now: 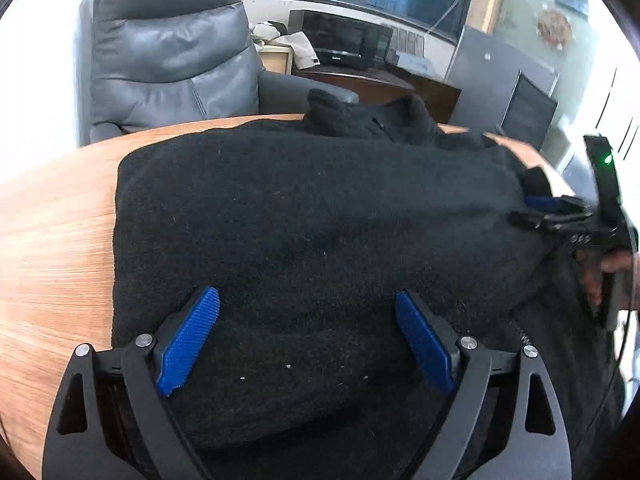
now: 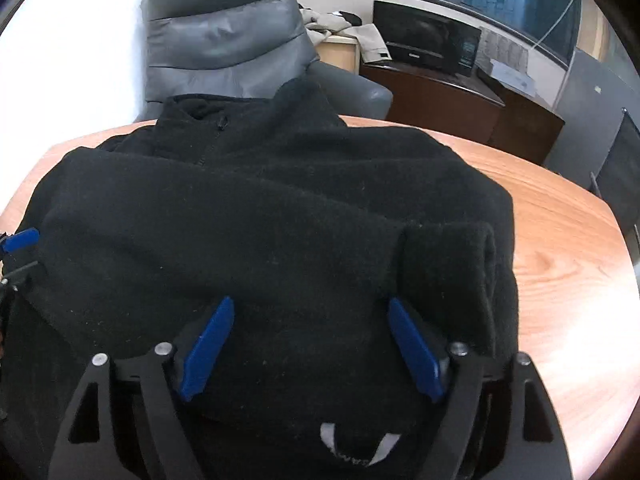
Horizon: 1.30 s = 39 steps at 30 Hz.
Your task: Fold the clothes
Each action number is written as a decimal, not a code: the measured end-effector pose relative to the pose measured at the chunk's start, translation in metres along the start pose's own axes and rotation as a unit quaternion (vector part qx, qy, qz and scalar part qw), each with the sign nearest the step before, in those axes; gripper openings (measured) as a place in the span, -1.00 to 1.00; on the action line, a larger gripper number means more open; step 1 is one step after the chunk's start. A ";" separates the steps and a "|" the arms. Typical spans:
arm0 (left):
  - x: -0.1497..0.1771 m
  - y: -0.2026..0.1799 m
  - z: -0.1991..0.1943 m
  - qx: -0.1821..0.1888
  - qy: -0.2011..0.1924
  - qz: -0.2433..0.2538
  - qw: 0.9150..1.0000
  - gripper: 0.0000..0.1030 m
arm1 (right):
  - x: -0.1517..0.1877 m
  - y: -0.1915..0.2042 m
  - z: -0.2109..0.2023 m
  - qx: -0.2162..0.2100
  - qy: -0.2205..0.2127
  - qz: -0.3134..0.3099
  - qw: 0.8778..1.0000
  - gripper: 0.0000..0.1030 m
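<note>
A black fleece jacket (image 1: pixel 312 216) lies partly folded on the round wooden table (image 1: pixel 56 240), collar and zip toward the far side (image 2: pixel 216 128). A sleeve cuff (image 2: pixel 444 256) lies folded over its right part. My left gripper (image 1: pixel 308 312) is open above the jacket's near left part, its blue pads spread wide with nothing between them. My right gripper (image 2: pixel 310 316) is open above the jacket's near right part, also empty. The right gripper shows at the right edge of the left wrist view (image 1: pixel 560 212). A white label (image 2: pixel 352 448) shows at the jacket's near hem.
A grey leather armchair (image 1: pixel 168 52) stands just behind the table. A dark wooden cabinet (image 2: pixel 448 96) with a black printer (image 2: pixel 428 44) and light clothes piled beside it is at the back right. Bare table top (image 2: pixel 568 280) lies right of the jacket.
</note>
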<state>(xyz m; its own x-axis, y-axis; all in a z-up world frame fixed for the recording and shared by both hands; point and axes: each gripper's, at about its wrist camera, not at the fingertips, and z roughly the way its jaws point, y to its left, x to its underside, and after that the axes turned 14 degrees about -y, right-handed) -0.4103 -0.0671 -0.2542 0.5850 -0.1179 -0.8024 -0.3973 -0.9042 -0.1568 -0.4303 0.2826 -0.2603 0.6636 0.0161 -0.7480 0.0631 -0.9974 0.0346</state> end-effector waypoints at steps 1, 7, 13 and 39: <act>-0.002 0.002 0.000 0.003 -0.002 -0.006 1.000 0.76 | -0.001 -0.002 0.002 -0.001 -0.002 -0.005 1.000 0.71; 0.003 -0.009 -0.007 -0.007 -0.005 0.021 1.000 0.77 | 0.004 -0.004 -0.020 0.013 -0.012 -0.022 1.000 0.71; 0.027 -0.031 -0.074 -0.036 -0.024 0.053 0.998 0.92 | 0.072 0.028 -0.084 0.015 -0.026 -0.087 0.996 0.75; 0.205 -0.015 -0.394 -0.098 -0.033 -0.107 0.989 0.97 | 0.270 -0.107 -0.453 0.032 -0.142 0.003 0.989 0.74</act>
<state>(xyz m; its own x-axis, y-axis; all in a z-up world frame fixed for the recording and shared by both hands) -0.0059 -0.2390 -0.1896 0.5911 0.1056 -0.7997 -0.1206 -0.9687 -0.2171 0.0803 0.4254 -0.1655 0.4270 -0.0004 -0.9042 0.0062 -1.0000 0.0034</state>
